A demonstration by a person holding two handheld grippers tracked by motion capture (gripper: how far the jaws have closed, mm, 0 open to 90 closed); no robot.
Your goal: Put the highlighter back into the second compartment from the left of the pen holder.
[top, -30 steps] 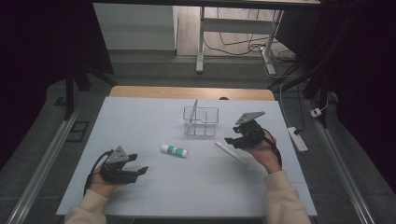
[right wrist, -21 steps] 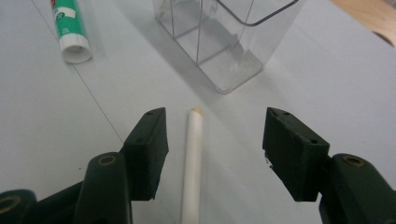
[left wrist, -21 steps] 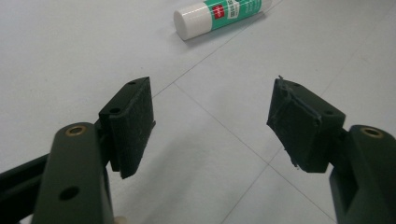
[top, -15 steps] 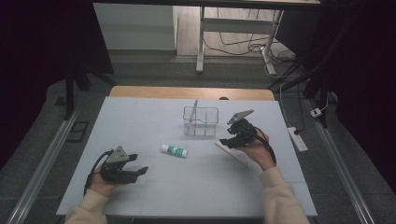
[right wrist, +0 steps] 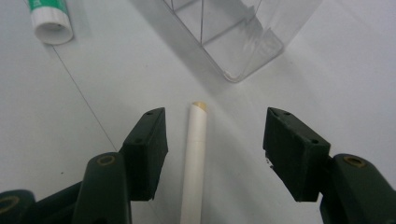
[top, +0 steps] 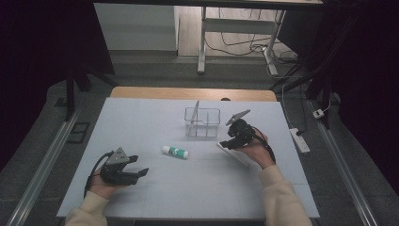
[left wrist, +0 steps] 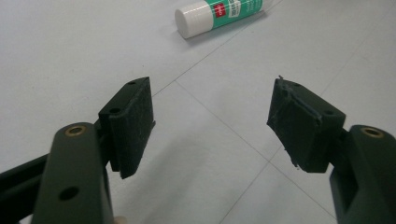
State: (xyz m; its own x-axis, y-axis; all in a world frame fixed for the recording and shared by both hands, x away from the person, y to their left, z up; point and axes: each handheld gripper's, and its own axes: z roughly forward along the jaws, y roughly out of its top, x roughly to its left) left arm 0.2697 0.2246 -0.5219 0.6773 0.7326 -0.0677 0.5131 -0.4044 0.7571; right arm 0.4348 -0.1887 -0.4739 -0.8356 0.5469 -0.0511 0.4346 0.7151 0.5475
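Nearby, on the pale tabletop (top: 141, 117), a green-labelled glue stick (top: 175, 151) lies on its side to the left of the clear plastic organizer (top: 203, 122), well apart from it, with nothing between. Just right and in front of the organizer, the right hand-held gripper (right wrist: 210, 154) hovers with jaws partly open astride a white paper-wrapped stick (right wrist: 195, 163), pads not touching it. The left hand-held gripper (left wrist: 210, 123) is wide open and empty, far left of the organizer. The organizer's compartments look empty.

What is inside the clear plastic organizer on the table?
The clear organizer looks empty: its compartments show only thin dividers and the table through them. In the right gripper view its upper part is cut off, so that stays unseen.
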